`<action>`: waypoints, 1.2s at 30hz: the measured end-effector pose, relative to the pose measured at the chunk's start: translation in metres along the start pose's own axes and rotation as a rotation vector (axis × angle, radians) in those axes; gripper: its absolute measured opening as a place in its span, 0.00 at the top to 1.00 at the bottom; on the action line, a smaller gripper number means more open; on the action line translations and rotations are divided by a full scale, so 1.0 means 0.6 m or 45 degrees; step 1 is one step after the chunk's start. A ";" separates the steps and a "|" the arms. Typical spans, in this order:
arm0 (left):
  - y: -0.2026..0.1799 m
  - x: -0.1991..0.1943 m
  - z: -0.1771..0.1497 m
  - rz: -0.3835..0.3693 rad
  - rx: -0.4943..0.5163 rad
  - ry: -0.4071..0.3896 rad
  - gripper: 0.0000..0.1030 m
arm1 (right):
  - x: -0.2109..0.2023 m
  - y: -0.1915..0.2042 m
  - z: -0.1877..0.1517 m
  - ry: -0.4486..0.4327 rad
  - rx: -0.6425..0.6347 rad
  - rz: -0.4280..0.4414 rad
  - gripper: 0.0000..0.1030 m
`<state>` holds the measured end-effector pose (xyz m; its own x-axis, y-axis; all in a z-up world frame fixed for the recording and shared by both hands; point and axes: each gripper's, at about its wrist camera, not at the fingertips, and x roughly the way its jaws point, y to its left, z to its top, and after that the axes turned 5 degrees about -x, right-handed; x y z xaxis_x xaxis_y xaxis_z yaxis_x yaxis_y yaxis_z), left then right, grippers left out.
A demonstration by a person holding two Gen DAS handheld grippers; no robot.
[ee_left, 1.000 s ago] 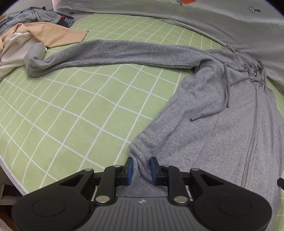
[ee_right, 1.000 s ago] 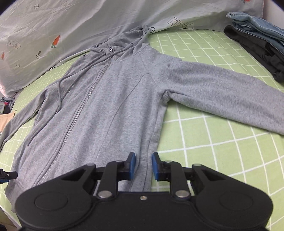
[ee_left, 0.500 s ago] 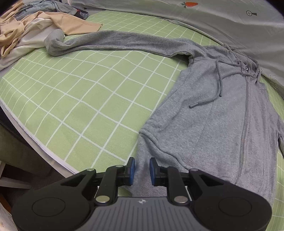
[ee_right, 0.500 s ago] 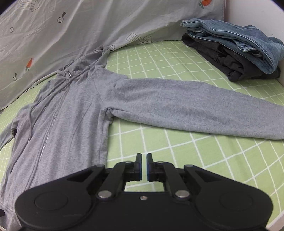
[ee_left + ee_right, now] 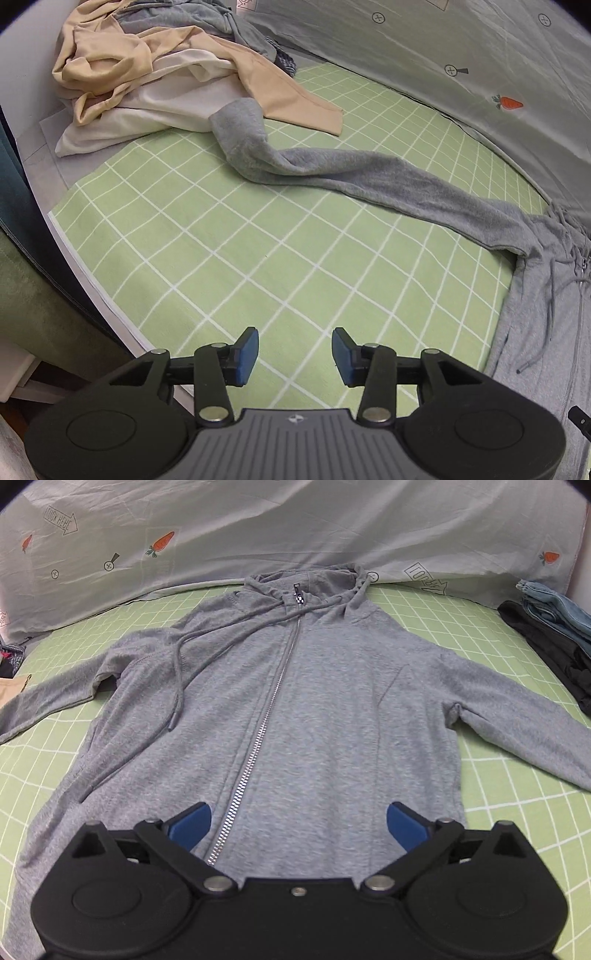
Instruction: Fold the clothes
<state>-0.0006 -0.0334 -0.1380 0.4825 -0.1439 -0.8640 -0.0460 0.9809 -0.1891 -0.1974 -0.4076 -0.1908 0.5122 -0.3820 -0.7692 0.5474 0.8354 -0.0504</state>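
Observation:
A grey zip-up hoodie (image 5: 314,701) lies flat and face up on the green checked bed sheet (image 5: 517,794), zipper closed, sleeves spread to both sides. My right gripper (image 5: 297,825) is open and empty, just above the hoodie's lower front by the zipper. In the left wrist view the hoodie's left sleeve (image 5: 351,173) stretches across the sheet (image 5: 258,258), and its body (image 5: 546,314) is at the right edge. My left gripper (image 5: 294,354) is open and empty over bare sheet near the bed's front edge, left of the hoodie.
A heap of beige, white and grey clothes (image 5: 147,70) lies at the far left; the sleeve cuff touches it. Folded jeans and dark garments (image 5: 554,627) are stacked at the right. A grey carrot-print quilt (image 5: 258,528) runs along the back. The bed edge (image 5: 85,258) is to the left.
Both grippers have let go of the hoodie's hem and opened. The left one swung left over bare sheet toward the sleeve. The right one swung back to face the hoodie's front.

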 end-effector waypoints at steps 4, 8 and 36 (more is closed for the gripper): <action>0.066 0.034 0.086 -0.028 -0.096 -0.016 0.49 | 0.030 0.032 -0.002 -0.010 0.081 -0.098 0.00; 0.109 0.071 0.169 -0.090 -0.156 -0.018 0.45 | 0.038 0.043 -0.017 -0.069 0.147 -0.167 0.00; 0.099 0.192 0.279 -0.473 -0.283 -0.020 0.91 | 0.041 0.055 -0.036 -0.205 0.215 -0.248 0.00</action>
<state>0.1988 0.0304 -0.1706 0.5150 -0.4784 -0.7113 -0.0531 0.8104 -0.5835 -0.1811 -0.3810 -0.2249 0.4776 -0.5977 -0.6439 0.7412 0.6676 -0.0699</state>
